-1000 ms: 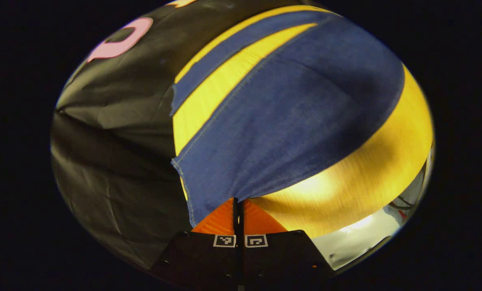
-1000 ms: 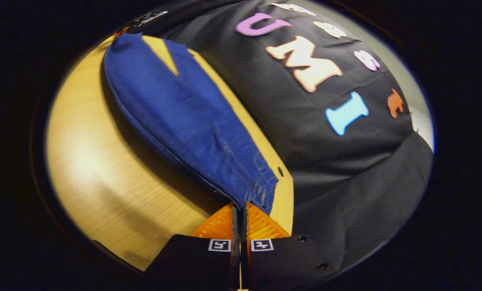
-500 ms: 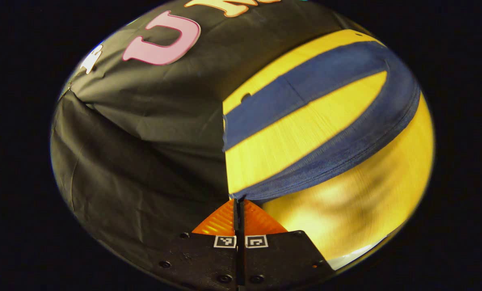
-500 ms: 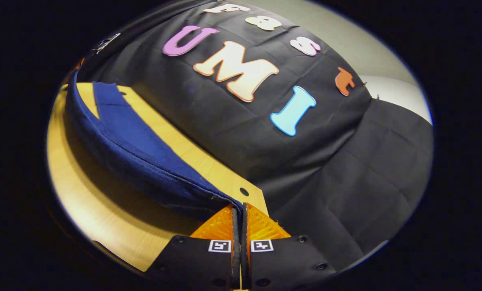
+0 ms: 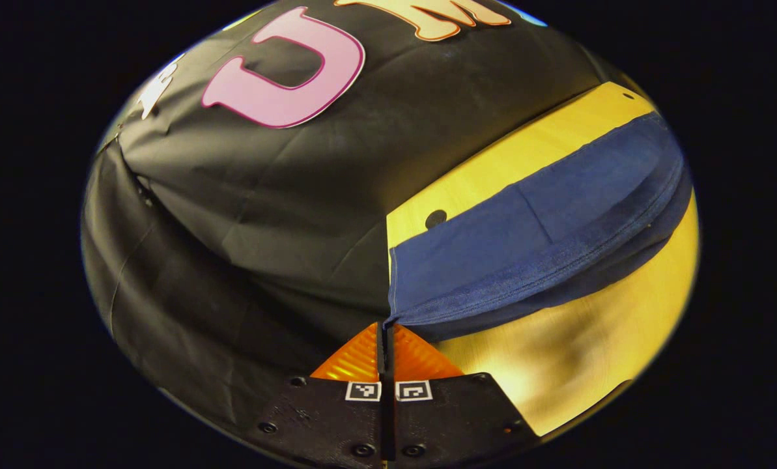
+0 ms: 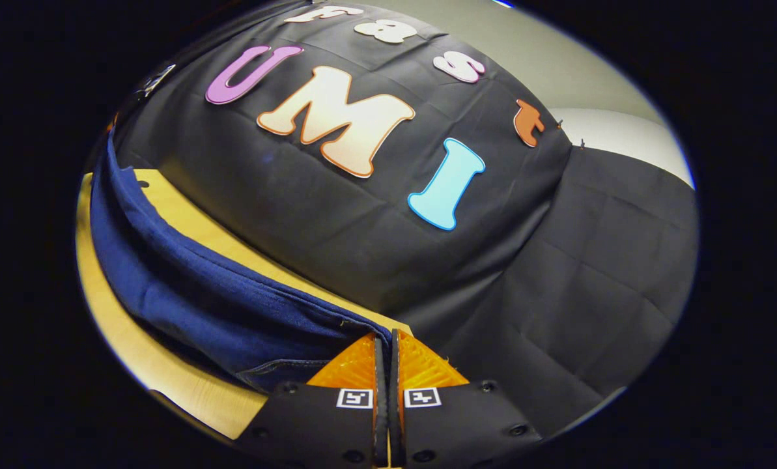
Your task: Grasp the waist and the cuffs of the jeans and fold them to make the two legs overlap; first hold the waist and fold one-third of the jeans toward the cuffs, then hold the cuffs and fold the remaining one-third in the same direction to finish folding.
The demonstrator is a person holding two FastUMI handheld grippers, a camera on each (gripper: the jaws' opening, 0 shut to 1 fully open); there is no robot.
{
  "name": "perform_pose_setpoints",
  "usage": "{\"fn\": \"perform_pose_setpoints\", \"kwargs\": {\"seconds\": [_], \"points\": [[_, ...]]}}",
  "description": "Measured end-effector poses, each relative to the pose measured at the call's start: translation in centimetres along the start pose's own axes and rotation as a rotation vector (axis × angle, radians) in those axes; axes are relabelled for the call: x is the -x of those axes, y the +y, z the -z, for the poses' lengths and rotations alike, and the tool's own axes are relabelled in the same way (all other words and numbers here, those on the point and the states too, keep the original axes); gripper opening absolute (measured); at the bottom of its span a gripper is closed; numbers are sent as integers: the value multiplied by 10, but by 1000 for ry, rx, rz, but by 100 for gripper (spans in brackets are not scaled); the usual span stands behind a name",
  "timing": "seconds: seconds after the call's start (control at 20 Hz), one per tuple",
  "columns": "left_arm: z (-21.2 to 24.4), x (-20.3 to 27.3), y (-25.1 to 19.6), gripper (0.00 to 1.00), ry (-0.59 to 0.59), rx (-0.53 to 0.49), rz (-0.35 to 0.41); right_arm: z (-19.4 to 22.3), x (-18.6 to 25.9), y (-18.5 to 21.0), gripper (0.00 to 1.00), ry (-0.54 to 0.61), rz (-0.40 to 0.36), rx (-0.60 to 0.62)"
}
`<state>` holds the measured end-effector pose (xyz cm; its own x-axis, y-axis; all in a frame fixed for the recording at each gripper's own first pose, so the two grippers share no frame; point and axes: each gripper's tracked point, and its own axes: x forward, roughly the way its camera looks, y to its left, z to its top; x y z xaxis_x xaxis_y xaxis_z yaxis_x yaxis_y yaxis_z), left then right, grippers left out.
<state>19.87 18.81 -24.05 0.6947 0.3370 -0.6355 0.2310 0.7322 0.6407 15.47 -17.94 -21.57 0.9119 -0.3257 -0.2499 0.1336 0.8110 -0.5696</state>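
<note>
Lowered since a moment ago, the lifted leg of the jeans [image 5: 531, 241] now almost covers the leg lying beyond it on the wooden table [image 5: 557, 365]. My left gripper [image 5: 385, 326] is pinched on the cuff corner; my right gripper [image 6: 384, 339] is clamped on the waist end of the jeans [image 6: 186, 299]. Their long axis stretches between my two tongs, so I judge both should set down together.
</note>
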Motion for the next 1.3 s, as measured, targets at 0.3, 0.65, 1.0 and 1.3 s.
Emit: {"fn": "perform_pose_setpoints", "kwargs": {"seconds": [0.3,0.65,1.0,1.3], "points": [[-43,-80,-19,0,-28,-44,51,14,-54,22,3,58,9,48],[-59,-146,-58,0,-24,-145,88,32,-111,54,3,99,9,84],[-33,-162,-86,67,-72,-70,158,54,-137,74,53,154,2,44],[-119,-98,-65,93,-274,105,92,47,-116,32,99,148,52,-112]]}}
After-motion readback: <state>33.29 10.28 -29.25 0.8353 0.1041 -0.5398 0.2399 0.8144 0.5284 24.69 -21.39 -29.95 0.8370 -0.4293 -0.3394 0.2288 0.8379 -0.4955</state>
